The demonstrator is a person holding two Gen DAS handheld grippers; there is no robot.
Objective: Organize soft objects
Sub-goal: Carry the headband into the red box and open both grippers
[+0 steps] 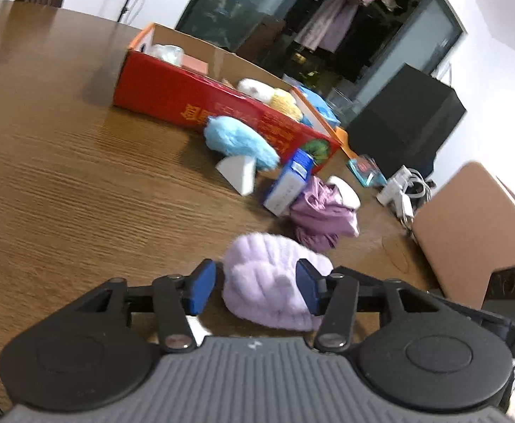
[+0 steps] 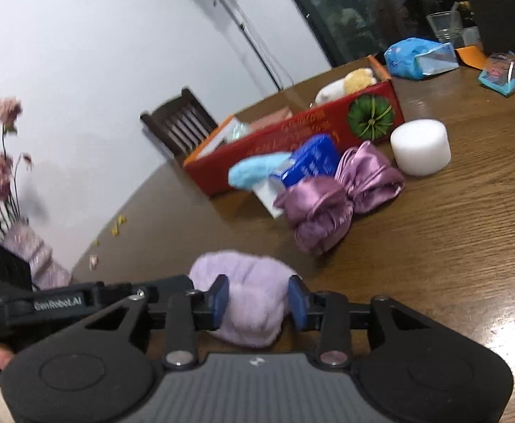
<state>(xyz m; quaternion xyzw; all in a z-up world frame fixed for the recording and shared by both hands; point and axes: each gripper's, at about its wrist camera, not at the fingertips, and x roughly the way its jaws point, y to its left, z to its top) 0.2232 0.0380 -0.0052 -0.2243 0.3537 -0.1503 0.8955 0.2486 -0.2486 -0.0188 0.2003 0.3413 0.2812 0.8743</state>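
Observation:
A fluffy lilac plush lies on the wooden table. My left gripper is open around it, its blue pads on either side with a gap on the left. My right gripper straddles the same lilac plush, its pads pressing both sides. A red open box holds a white and a yellow plush. A light blue plush and a purple satin bundle lie before the box.
A white foam wedge, a blue-white carton, a white foam cylinder, a blue packet, cables, a black box, a chair back and a flower vase surround the area.

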